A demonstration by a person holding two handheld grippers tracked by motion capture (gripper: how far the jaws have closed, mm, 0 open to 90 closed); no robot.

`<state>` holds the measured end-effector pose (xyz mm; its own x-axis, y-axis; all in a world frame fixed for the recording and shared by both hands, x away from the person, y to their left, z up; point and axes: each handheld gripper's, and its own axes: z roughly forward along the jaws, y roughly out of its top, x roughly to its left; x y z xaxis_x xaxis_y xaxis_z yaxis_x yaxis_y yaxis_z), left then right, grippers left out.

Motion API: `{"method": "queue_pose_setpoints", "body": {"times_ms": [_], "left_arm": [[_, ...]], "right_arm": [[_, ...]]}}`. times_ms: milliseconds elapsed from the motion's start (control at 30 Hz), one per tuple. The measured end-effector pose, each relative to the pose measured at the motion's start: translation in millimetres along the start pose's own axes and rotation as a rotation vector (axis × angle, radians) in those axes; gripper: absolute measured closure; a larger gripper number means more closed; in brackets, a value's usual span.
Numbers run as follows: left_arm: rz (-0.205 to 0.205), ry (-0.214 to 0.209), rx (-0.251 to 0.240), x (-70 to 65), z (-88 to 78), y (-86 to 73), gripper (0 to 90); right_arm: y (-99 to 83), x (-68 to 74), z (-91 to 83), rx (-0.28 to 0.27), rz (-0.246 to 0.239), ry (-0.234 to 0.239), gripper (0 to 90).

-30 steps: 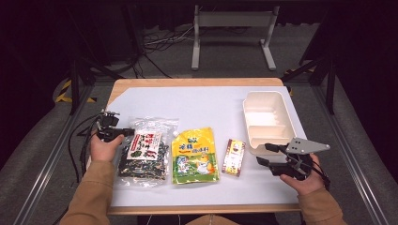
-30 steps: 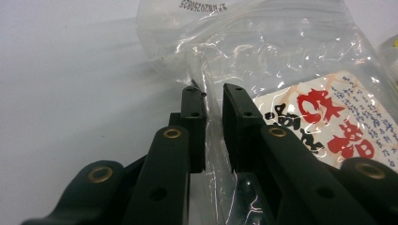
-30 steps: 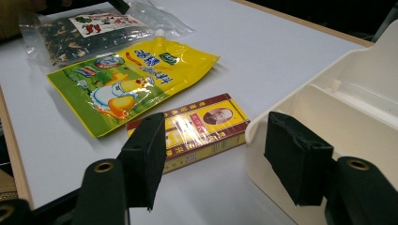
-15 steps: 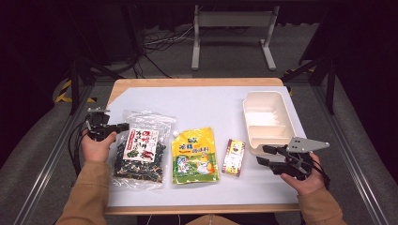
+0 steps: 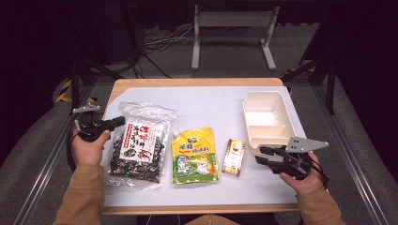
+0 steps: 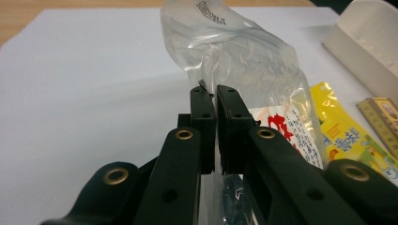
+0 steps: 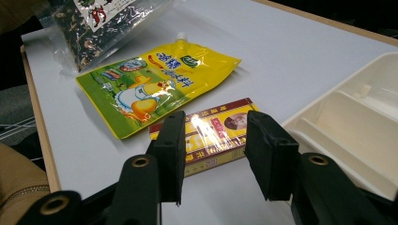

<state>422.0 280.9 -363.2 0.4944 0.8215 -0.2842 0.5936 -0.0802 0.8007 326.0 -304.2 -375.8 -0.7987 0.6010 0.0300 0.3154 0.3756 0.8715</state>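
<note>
A clear bag of dark dried food point(image 5: 138, 145) lies at the table's left, with its near left edge raised. My left gripper point(image 5: 115, 123) is shut on that edge, and the thin plastic point(image 6: 244, 61) is pinched between the closed jaws of the left gripper point(image 6: 213, 101). A small red and gold box point(image 5: 233, 157) lies right of a yellow pouch point(image 5: 195, 154). My right gripper point(image 5: 264, 154) points at the box from the right, half open. Its jaws have just been closing with nothing between them. In the right gripper view the box point(image 7: 211, 140) lies just past the right gripper point(image 7: 215, 125).
A white divided tray point(image 5: 265, 101) sits at the table's right, just behind my right hand, and its wall point(image 7: 328, 140) is close on that gripper's right. The yellow pouch point(image 7: 150, 89) lies beyond the box. A white mat point(image 5: 211, 103) covers the wooden tabletop.
My left gripper has risen and drawn slightly left, lifting the bag's edge with it. The right gripper has stayed in place while its jaws narrowed.
</note>
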Motion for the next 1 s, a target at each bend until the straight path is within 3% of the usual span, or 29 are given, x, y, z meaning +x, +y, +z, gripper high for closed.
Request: {"method": "queue_pose_setpoints", "body": {"times_ms": [67,567,1000], "left_arm": [[0.032,-0.011,-0.021,-7.1,-4.4,2.6,86.7],[0.150,-0.084,-0.067,-39.6,-27.6,16.7,86.6],[0.210,-0.109,-0.089,-55.5,-46.6,21.4,86.6]], "right_arm": [[3.7,3.4,1.0,0.017,0.009,-0.005,62.0],[20.0,20.1,4.9,0.019,-0.015,0.014,63.8],[24.6,25.2,10.6,0.013,-0.022,0.044,63.0]]}}
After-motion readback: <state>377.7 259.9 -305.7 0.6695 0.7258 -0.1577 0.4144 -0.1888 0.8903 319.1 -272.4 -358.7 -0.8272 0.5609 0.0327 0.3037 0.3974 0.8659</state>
